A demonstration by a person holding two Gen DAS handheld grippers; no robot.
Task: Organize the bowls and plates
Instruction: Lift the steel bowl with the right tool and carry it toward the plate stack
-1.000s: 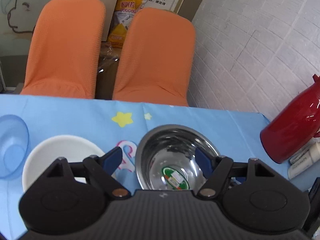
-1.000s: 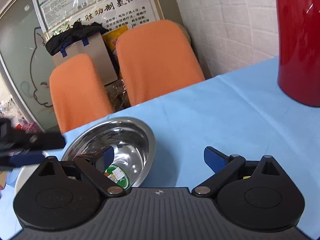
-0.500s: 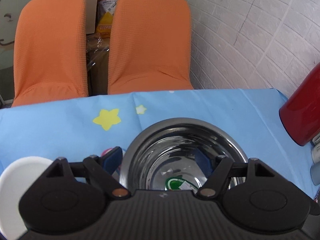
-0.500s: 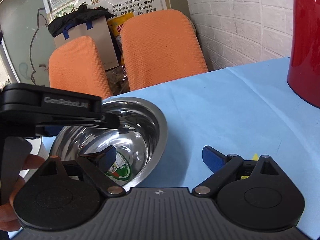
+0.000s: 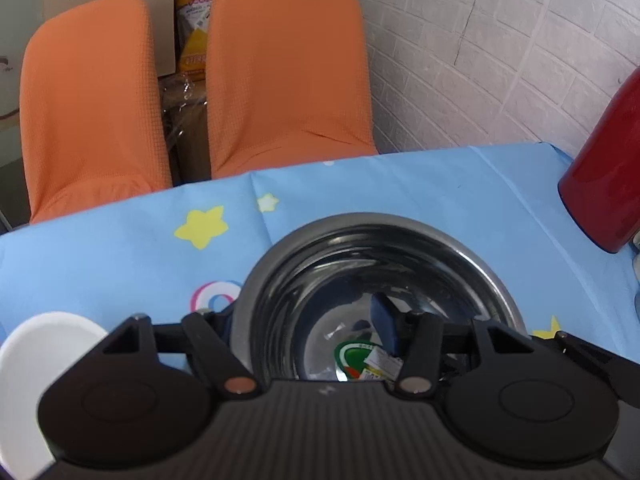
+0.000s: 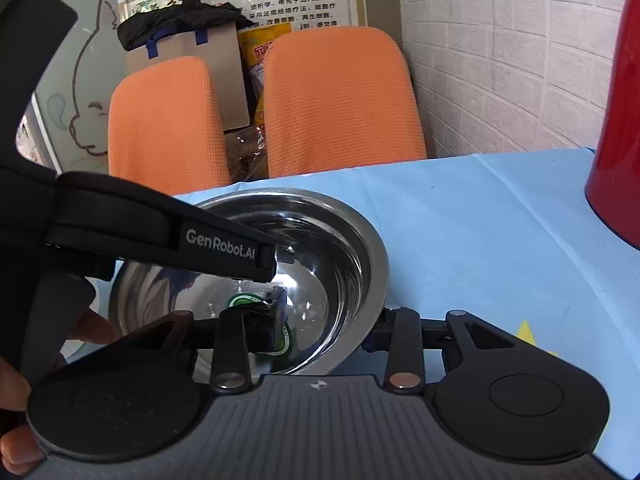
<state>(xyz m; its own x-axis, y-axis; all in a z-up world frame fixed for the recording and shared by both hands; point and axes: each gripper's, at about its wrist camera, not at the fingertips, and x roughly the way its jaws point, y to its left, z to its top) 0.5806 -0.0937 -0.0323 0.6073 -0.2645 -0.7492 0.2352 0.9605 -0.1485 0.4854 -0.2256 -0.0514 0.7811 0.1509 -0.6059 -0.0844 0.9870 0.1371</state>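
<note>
On the left, one white bowl (image 5: 38,356) sits mouth up on the blue worktop (image 5: 420,184). Beside it stands one steel bowl (image 5: 376,280), round with no long axis, mouth up. The left tongs (image 5: 308,330) straddle its left rim, closing, not clearly pressing. The right tongs (image 6: 322,328) are clamped on its right rim. Behind stand two orange chairs (image 5: 288,68); far right, one red flask (image 5: 608,184)
</note>
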